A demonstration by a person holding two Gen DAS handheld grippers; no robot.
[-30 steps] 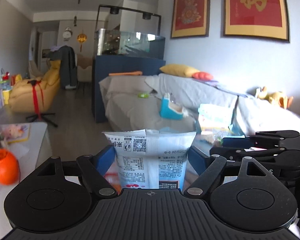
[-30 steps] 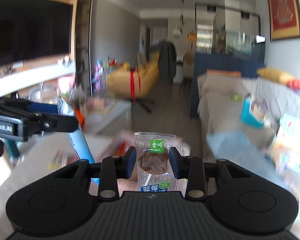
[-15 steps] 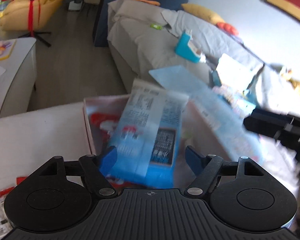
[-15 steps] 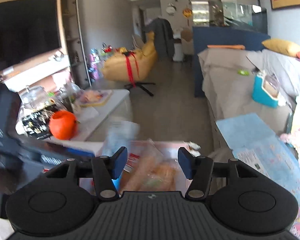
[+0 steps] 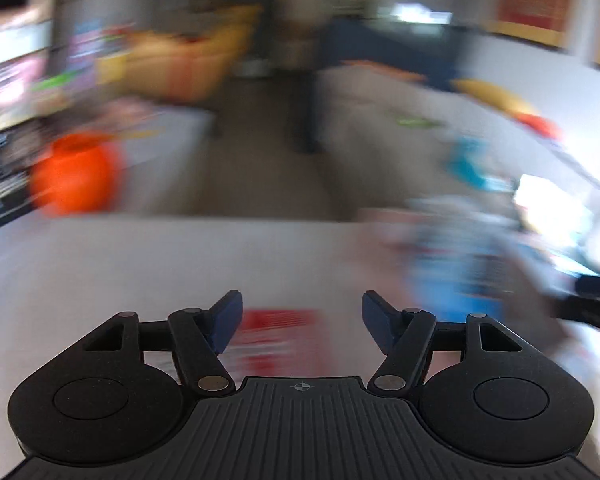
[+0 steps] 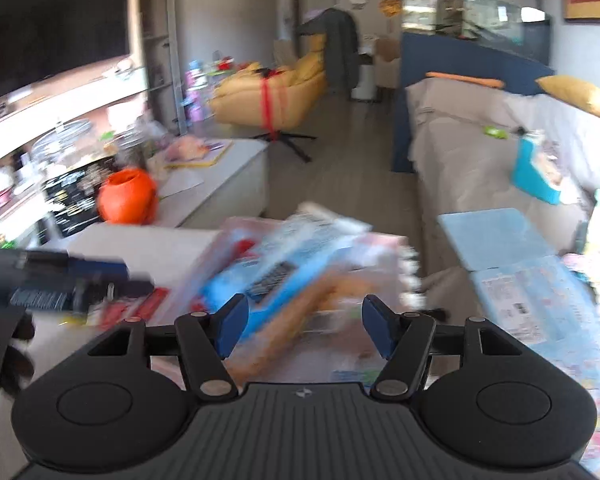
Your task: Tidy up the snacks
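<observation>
Evidently the drop-off step is done — the blue-and-white snack bag point(image 6: 284, 264) lies in the pale pink box point(image 6: 384, 248), clear of both grippers. The right gripper point(image 6: 304, 326) has just been opening, the left gripper point(image 5: 302, 322) narrowing, both empty. Next (probably) comes the blurred red packet point(image 5: 280, 340); no print is legible.

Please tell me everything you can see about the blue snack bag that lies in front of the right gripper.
The blue snack bag is a flat packet, apparently glossy plastic, light blue with a white top edge and a dark printed panel. It lies tilted on other snacks, over the pink box, with an orange-brown packet beside it. Motion blur hides its text. The right gripper is just before it with the jaws apart, which have just been opening; nothing grips the bag.
</observation>
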